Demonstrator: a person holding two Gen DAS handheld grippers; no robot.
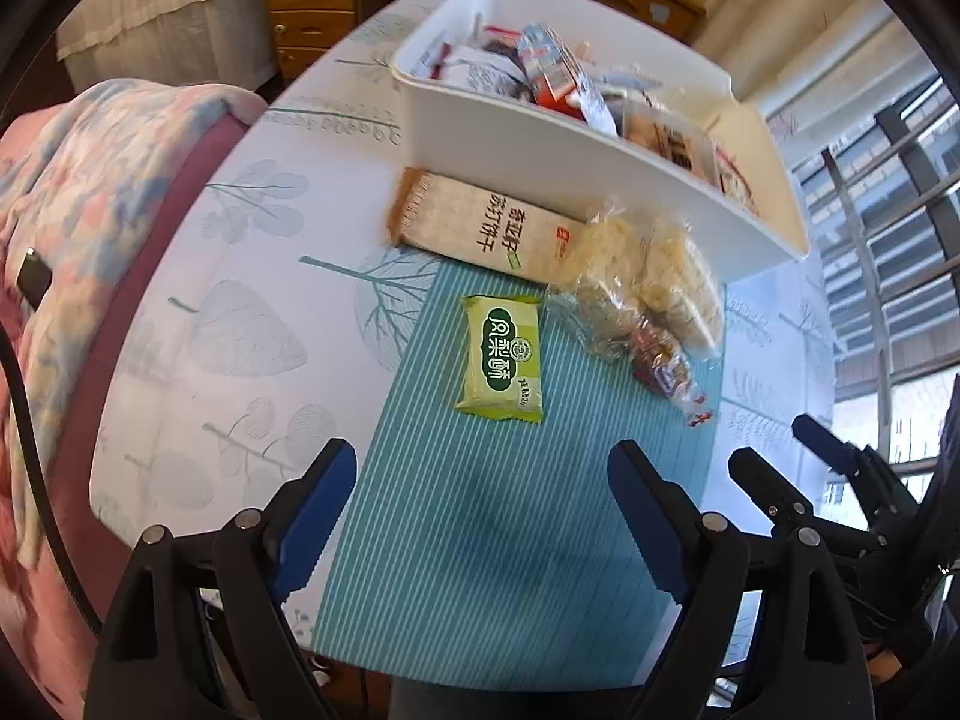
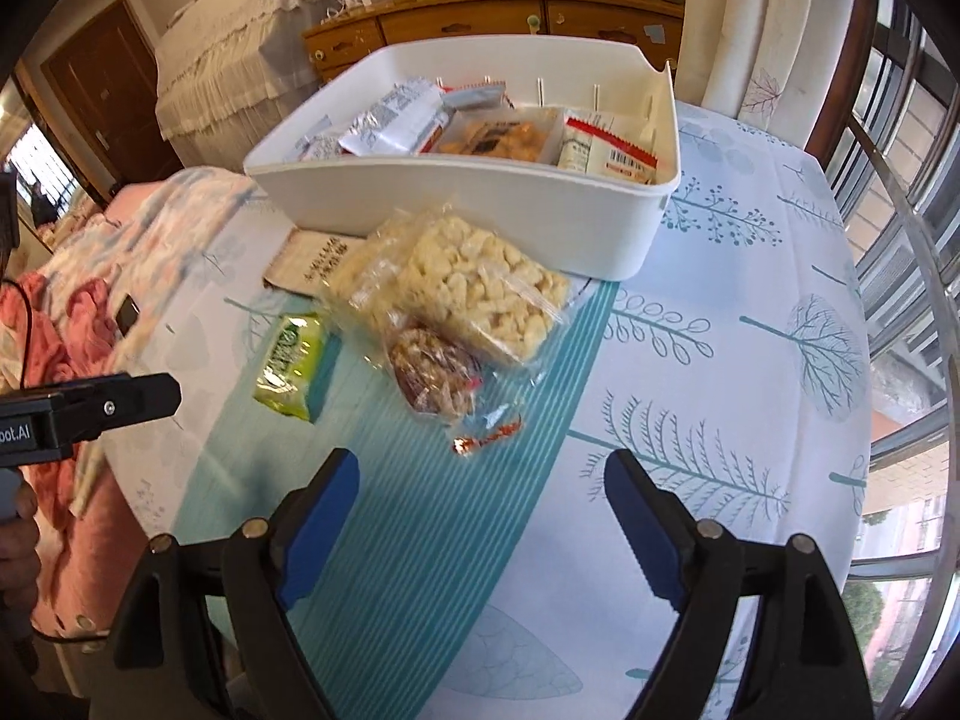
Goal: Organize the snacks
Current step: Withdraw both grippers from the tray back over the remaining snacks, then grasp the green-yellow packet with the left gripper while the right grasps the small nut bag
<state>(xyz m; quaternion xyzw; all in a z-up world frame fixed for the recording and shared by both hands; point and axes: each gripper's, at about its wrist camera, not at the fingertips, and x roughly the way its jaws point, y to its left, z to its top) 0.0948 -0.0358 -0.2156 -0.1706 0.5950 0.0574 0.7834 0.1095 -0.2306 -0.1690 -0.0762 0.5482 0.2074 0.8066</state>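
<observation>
A white bin (image 1: 540, 138) (image 2: 456, 210) holding several snack packets stands at the far side of the table. In front of it lie a beige cracker box (image 1: 480, 222) (image 2: 306, 261), a green packet (image 1: 501, 360) (image 2: 291, 360), clear bags of pale puffed snacks (image 1: 654, 276) (image 2: 474, 288), a brown snack bag (image 1: 660, 360) (image 2: 435, 375) and a small red wrapper (image 2: 486, 438). My left gripper (image 1: 483, 510) is open and empty above the teal striped mat (image 1: 480, 540), short of the green packet. My right gripper (image 2: 483, 516) (image 1: 774, 450) is open and empty, short of the red wrapper.
The round table has a white tree-print cloth (image 2: 720, 360). A pink floral cushion (image 1: 90, 240) sits at the left edge. A wooden dresser (image 2: 480, 24) stands behind the table, and window rails (image 2: 900, 240) run along the right.
</observation>
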